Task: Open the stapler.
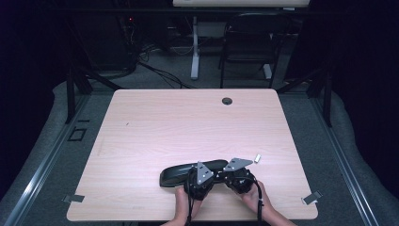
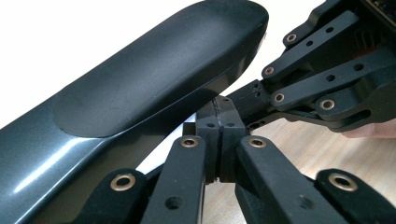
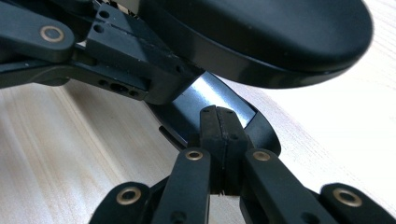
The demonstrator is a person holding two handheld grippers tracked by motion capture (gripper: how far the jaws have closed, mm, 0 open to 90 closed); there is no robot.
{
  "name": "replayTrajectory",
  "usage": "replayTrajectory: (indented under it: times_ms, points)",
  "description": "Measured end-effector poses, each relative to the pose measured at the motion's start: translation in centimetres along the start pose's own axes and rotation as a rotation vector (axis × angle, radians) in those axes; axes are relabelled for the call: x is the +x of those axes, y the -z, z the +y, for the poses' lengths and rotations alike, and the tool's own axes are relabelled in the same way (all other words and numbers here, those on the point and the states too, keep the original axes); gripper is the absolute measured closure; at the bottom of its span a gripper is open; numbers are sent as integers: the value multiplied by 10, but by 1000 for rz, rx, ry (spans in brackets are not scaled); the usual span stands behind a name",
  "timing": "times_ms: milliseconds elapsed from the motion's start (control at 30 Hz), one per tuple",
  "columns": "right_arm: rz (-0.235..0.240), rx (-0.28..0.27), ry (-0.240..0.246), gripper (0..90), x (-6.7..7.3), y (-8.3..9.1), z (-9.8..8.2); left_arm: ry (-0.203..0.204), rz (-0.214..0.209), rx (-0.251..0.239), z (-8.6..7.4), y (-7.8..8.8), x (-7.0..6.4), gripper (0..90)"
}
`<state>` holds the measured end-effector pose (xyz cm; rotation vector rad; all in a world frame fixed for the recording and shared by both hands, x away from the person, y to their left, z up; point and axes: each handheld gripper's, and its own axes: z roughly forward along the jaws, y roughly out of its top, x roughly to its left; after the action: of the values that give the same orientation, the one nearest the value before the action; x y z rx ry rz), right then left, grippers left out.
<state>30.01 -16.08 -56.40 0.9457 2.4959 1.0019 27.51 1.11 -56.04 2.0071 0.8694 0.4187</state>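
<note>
Both hands are coming in over the near edge of the table (image 1: 141, 122), and each is carrying a claw. Starting at the left, the long dark case (image 1: 193, 172), a glossy black clamshell like a glasses case, is lying on the wood close to that near edge, slightly slanted, with its lid raised. Just right of its middle, the left claw (image 1: 201, 178) is sitting with its jaws pressed flat together, nothing between them; in the left gripper view those closed tips (image 2: 219, 126) are nosing in beneath the raised lid (image 2: 154, 79), at the gap between lid and lower shell. Further right, the right claw (image 1: 241, 175) is holding near the case's right end, likewise closed on nothing; in the right gripper view its joined tips (image 3: 218, 127) are resting at or just above the shiny inner rim of the lower shell (image 3: 219, 100), though whether they are truly touching is hard to tell. A small pale object (image 1: 257, 158) is lying just beyond it on the wood. By my reading, the step in hand is working the case's lid, with both closed tips probing the seam. Next, one claw probably needs to be steadying the base while the other is levering or pressing the lid, gently, since the glossy shell looks slippery.
</note>
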Motion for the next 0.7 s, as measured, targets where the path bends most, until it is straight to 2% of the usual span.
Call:
replayTrajectory:
  times_ms: [200, 467, 533, 600, 667, 700]
  points:
    - [13, -7, -11, 900, -1, 0, -1, 0, -2, 1, 0, 1, 0, 900]
    - [-3, -15, -4, 900, 1, -1, -1, -4, -13, 4, 2, 2, -1, 900]
    - [2, -4, -1, 900, 1, 0, -1, -5, -12, 5, 2, 2, -1, 900]
    - [1, -19, -12, 900, 1, -1, -1, -3, -9, 5, 2, 2, -1, 900]
    - [-1, -24, -12, 900, 2, -1, -2, -7, 14, -5, 1, 1, -3, 900]
    - [-2, -16, -2, 900, 1, 0, -2, -9, 3, -10, 1, 1, -2, 900]
